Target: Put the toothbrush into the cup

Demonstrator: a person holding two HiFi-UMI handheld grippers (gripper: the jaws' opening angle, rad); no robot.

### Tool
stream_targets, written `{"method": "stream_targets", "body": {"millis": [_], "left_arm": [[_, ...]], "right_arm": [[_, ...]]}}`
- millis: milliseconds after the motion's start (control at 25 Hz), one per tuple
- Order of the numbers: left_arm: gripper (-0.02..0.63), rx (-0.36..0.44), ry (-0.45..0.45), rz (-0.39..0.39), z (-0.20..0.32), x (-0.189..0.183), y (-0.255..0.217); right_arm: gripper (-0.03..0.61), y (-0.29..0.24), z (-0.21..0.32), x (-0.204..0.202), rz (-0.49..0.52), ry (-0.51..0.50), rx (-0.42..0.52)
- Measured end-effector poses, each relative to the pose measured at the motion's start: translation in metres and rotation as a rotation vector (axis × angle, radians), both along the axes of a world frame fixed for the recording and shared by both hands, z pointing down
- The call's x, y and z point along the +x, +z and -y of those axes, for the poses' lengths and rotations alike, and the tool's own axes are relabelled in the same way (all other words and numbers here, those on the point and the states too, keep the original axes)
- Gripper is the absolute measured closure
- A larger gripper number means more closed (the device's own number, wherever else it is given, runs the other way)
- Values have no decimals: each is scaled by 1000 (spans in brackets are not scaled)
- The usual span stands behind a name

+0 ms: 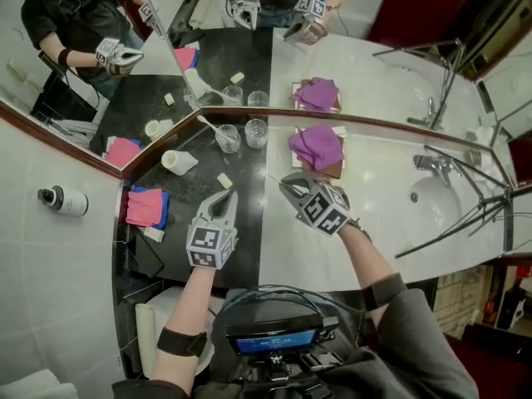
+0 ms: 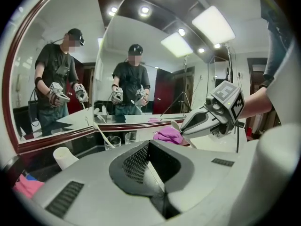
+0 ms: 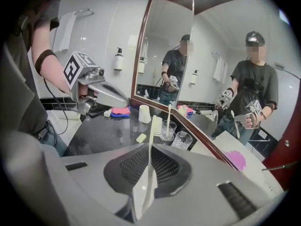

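A cream toothbrush [image 3: 151, 164] stands up between the jaws of my right gripper [image 3: 149, 150], which is shut on its handle, bristle end pointing away. In the head view the right gripper [image 1: 288, 184] hangs above the white counter, in front of two glass cups by the mirror. The left cup [image 1: 228, 138] holds another toothbrush; the right cup [image 1: 256, 132] is empty. Both cups [image 3: 167, 130] show ahead and below in the right gripper view. My left gripper [image 1: 225, 198] is shut with nothing in it, above the black counter beside the right one.
A purple cloth [image 1: 317, 146] lies on a brown tray right of the cups. A white cup [image 1: 178, 162] lies tipped, pink and blue cloths [image 1: 147, 207] sit at the left, and a soap piece [image 1: 224, 180] is nearby. The sink [image 1: 436, 198], faucet [image 1: 428, 163] and tripod legs stand at the right.
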State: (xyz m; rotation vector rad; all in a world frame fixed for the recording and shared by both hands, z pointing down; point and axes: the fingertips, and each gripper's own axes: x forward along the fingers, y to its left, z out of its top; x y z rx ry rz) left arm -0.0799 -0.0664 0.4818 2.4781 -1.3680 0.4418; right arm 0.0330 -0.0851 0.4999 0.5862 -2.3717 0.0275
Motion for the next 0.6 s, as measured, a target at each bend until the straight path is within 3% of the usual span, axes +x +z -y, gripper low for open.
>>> {"method": "stream_targets", "body": {"millis": [400, 600], "left_arm": [[611, 12, 0, -28, -4, 28, -12], [611, -1, -2, -32, -8, 39, -9]], "right_arm": [[537, -62, -3, 64, 417, 288, 81], [537, -58, -12, 87, 493, 350, 87]]}}
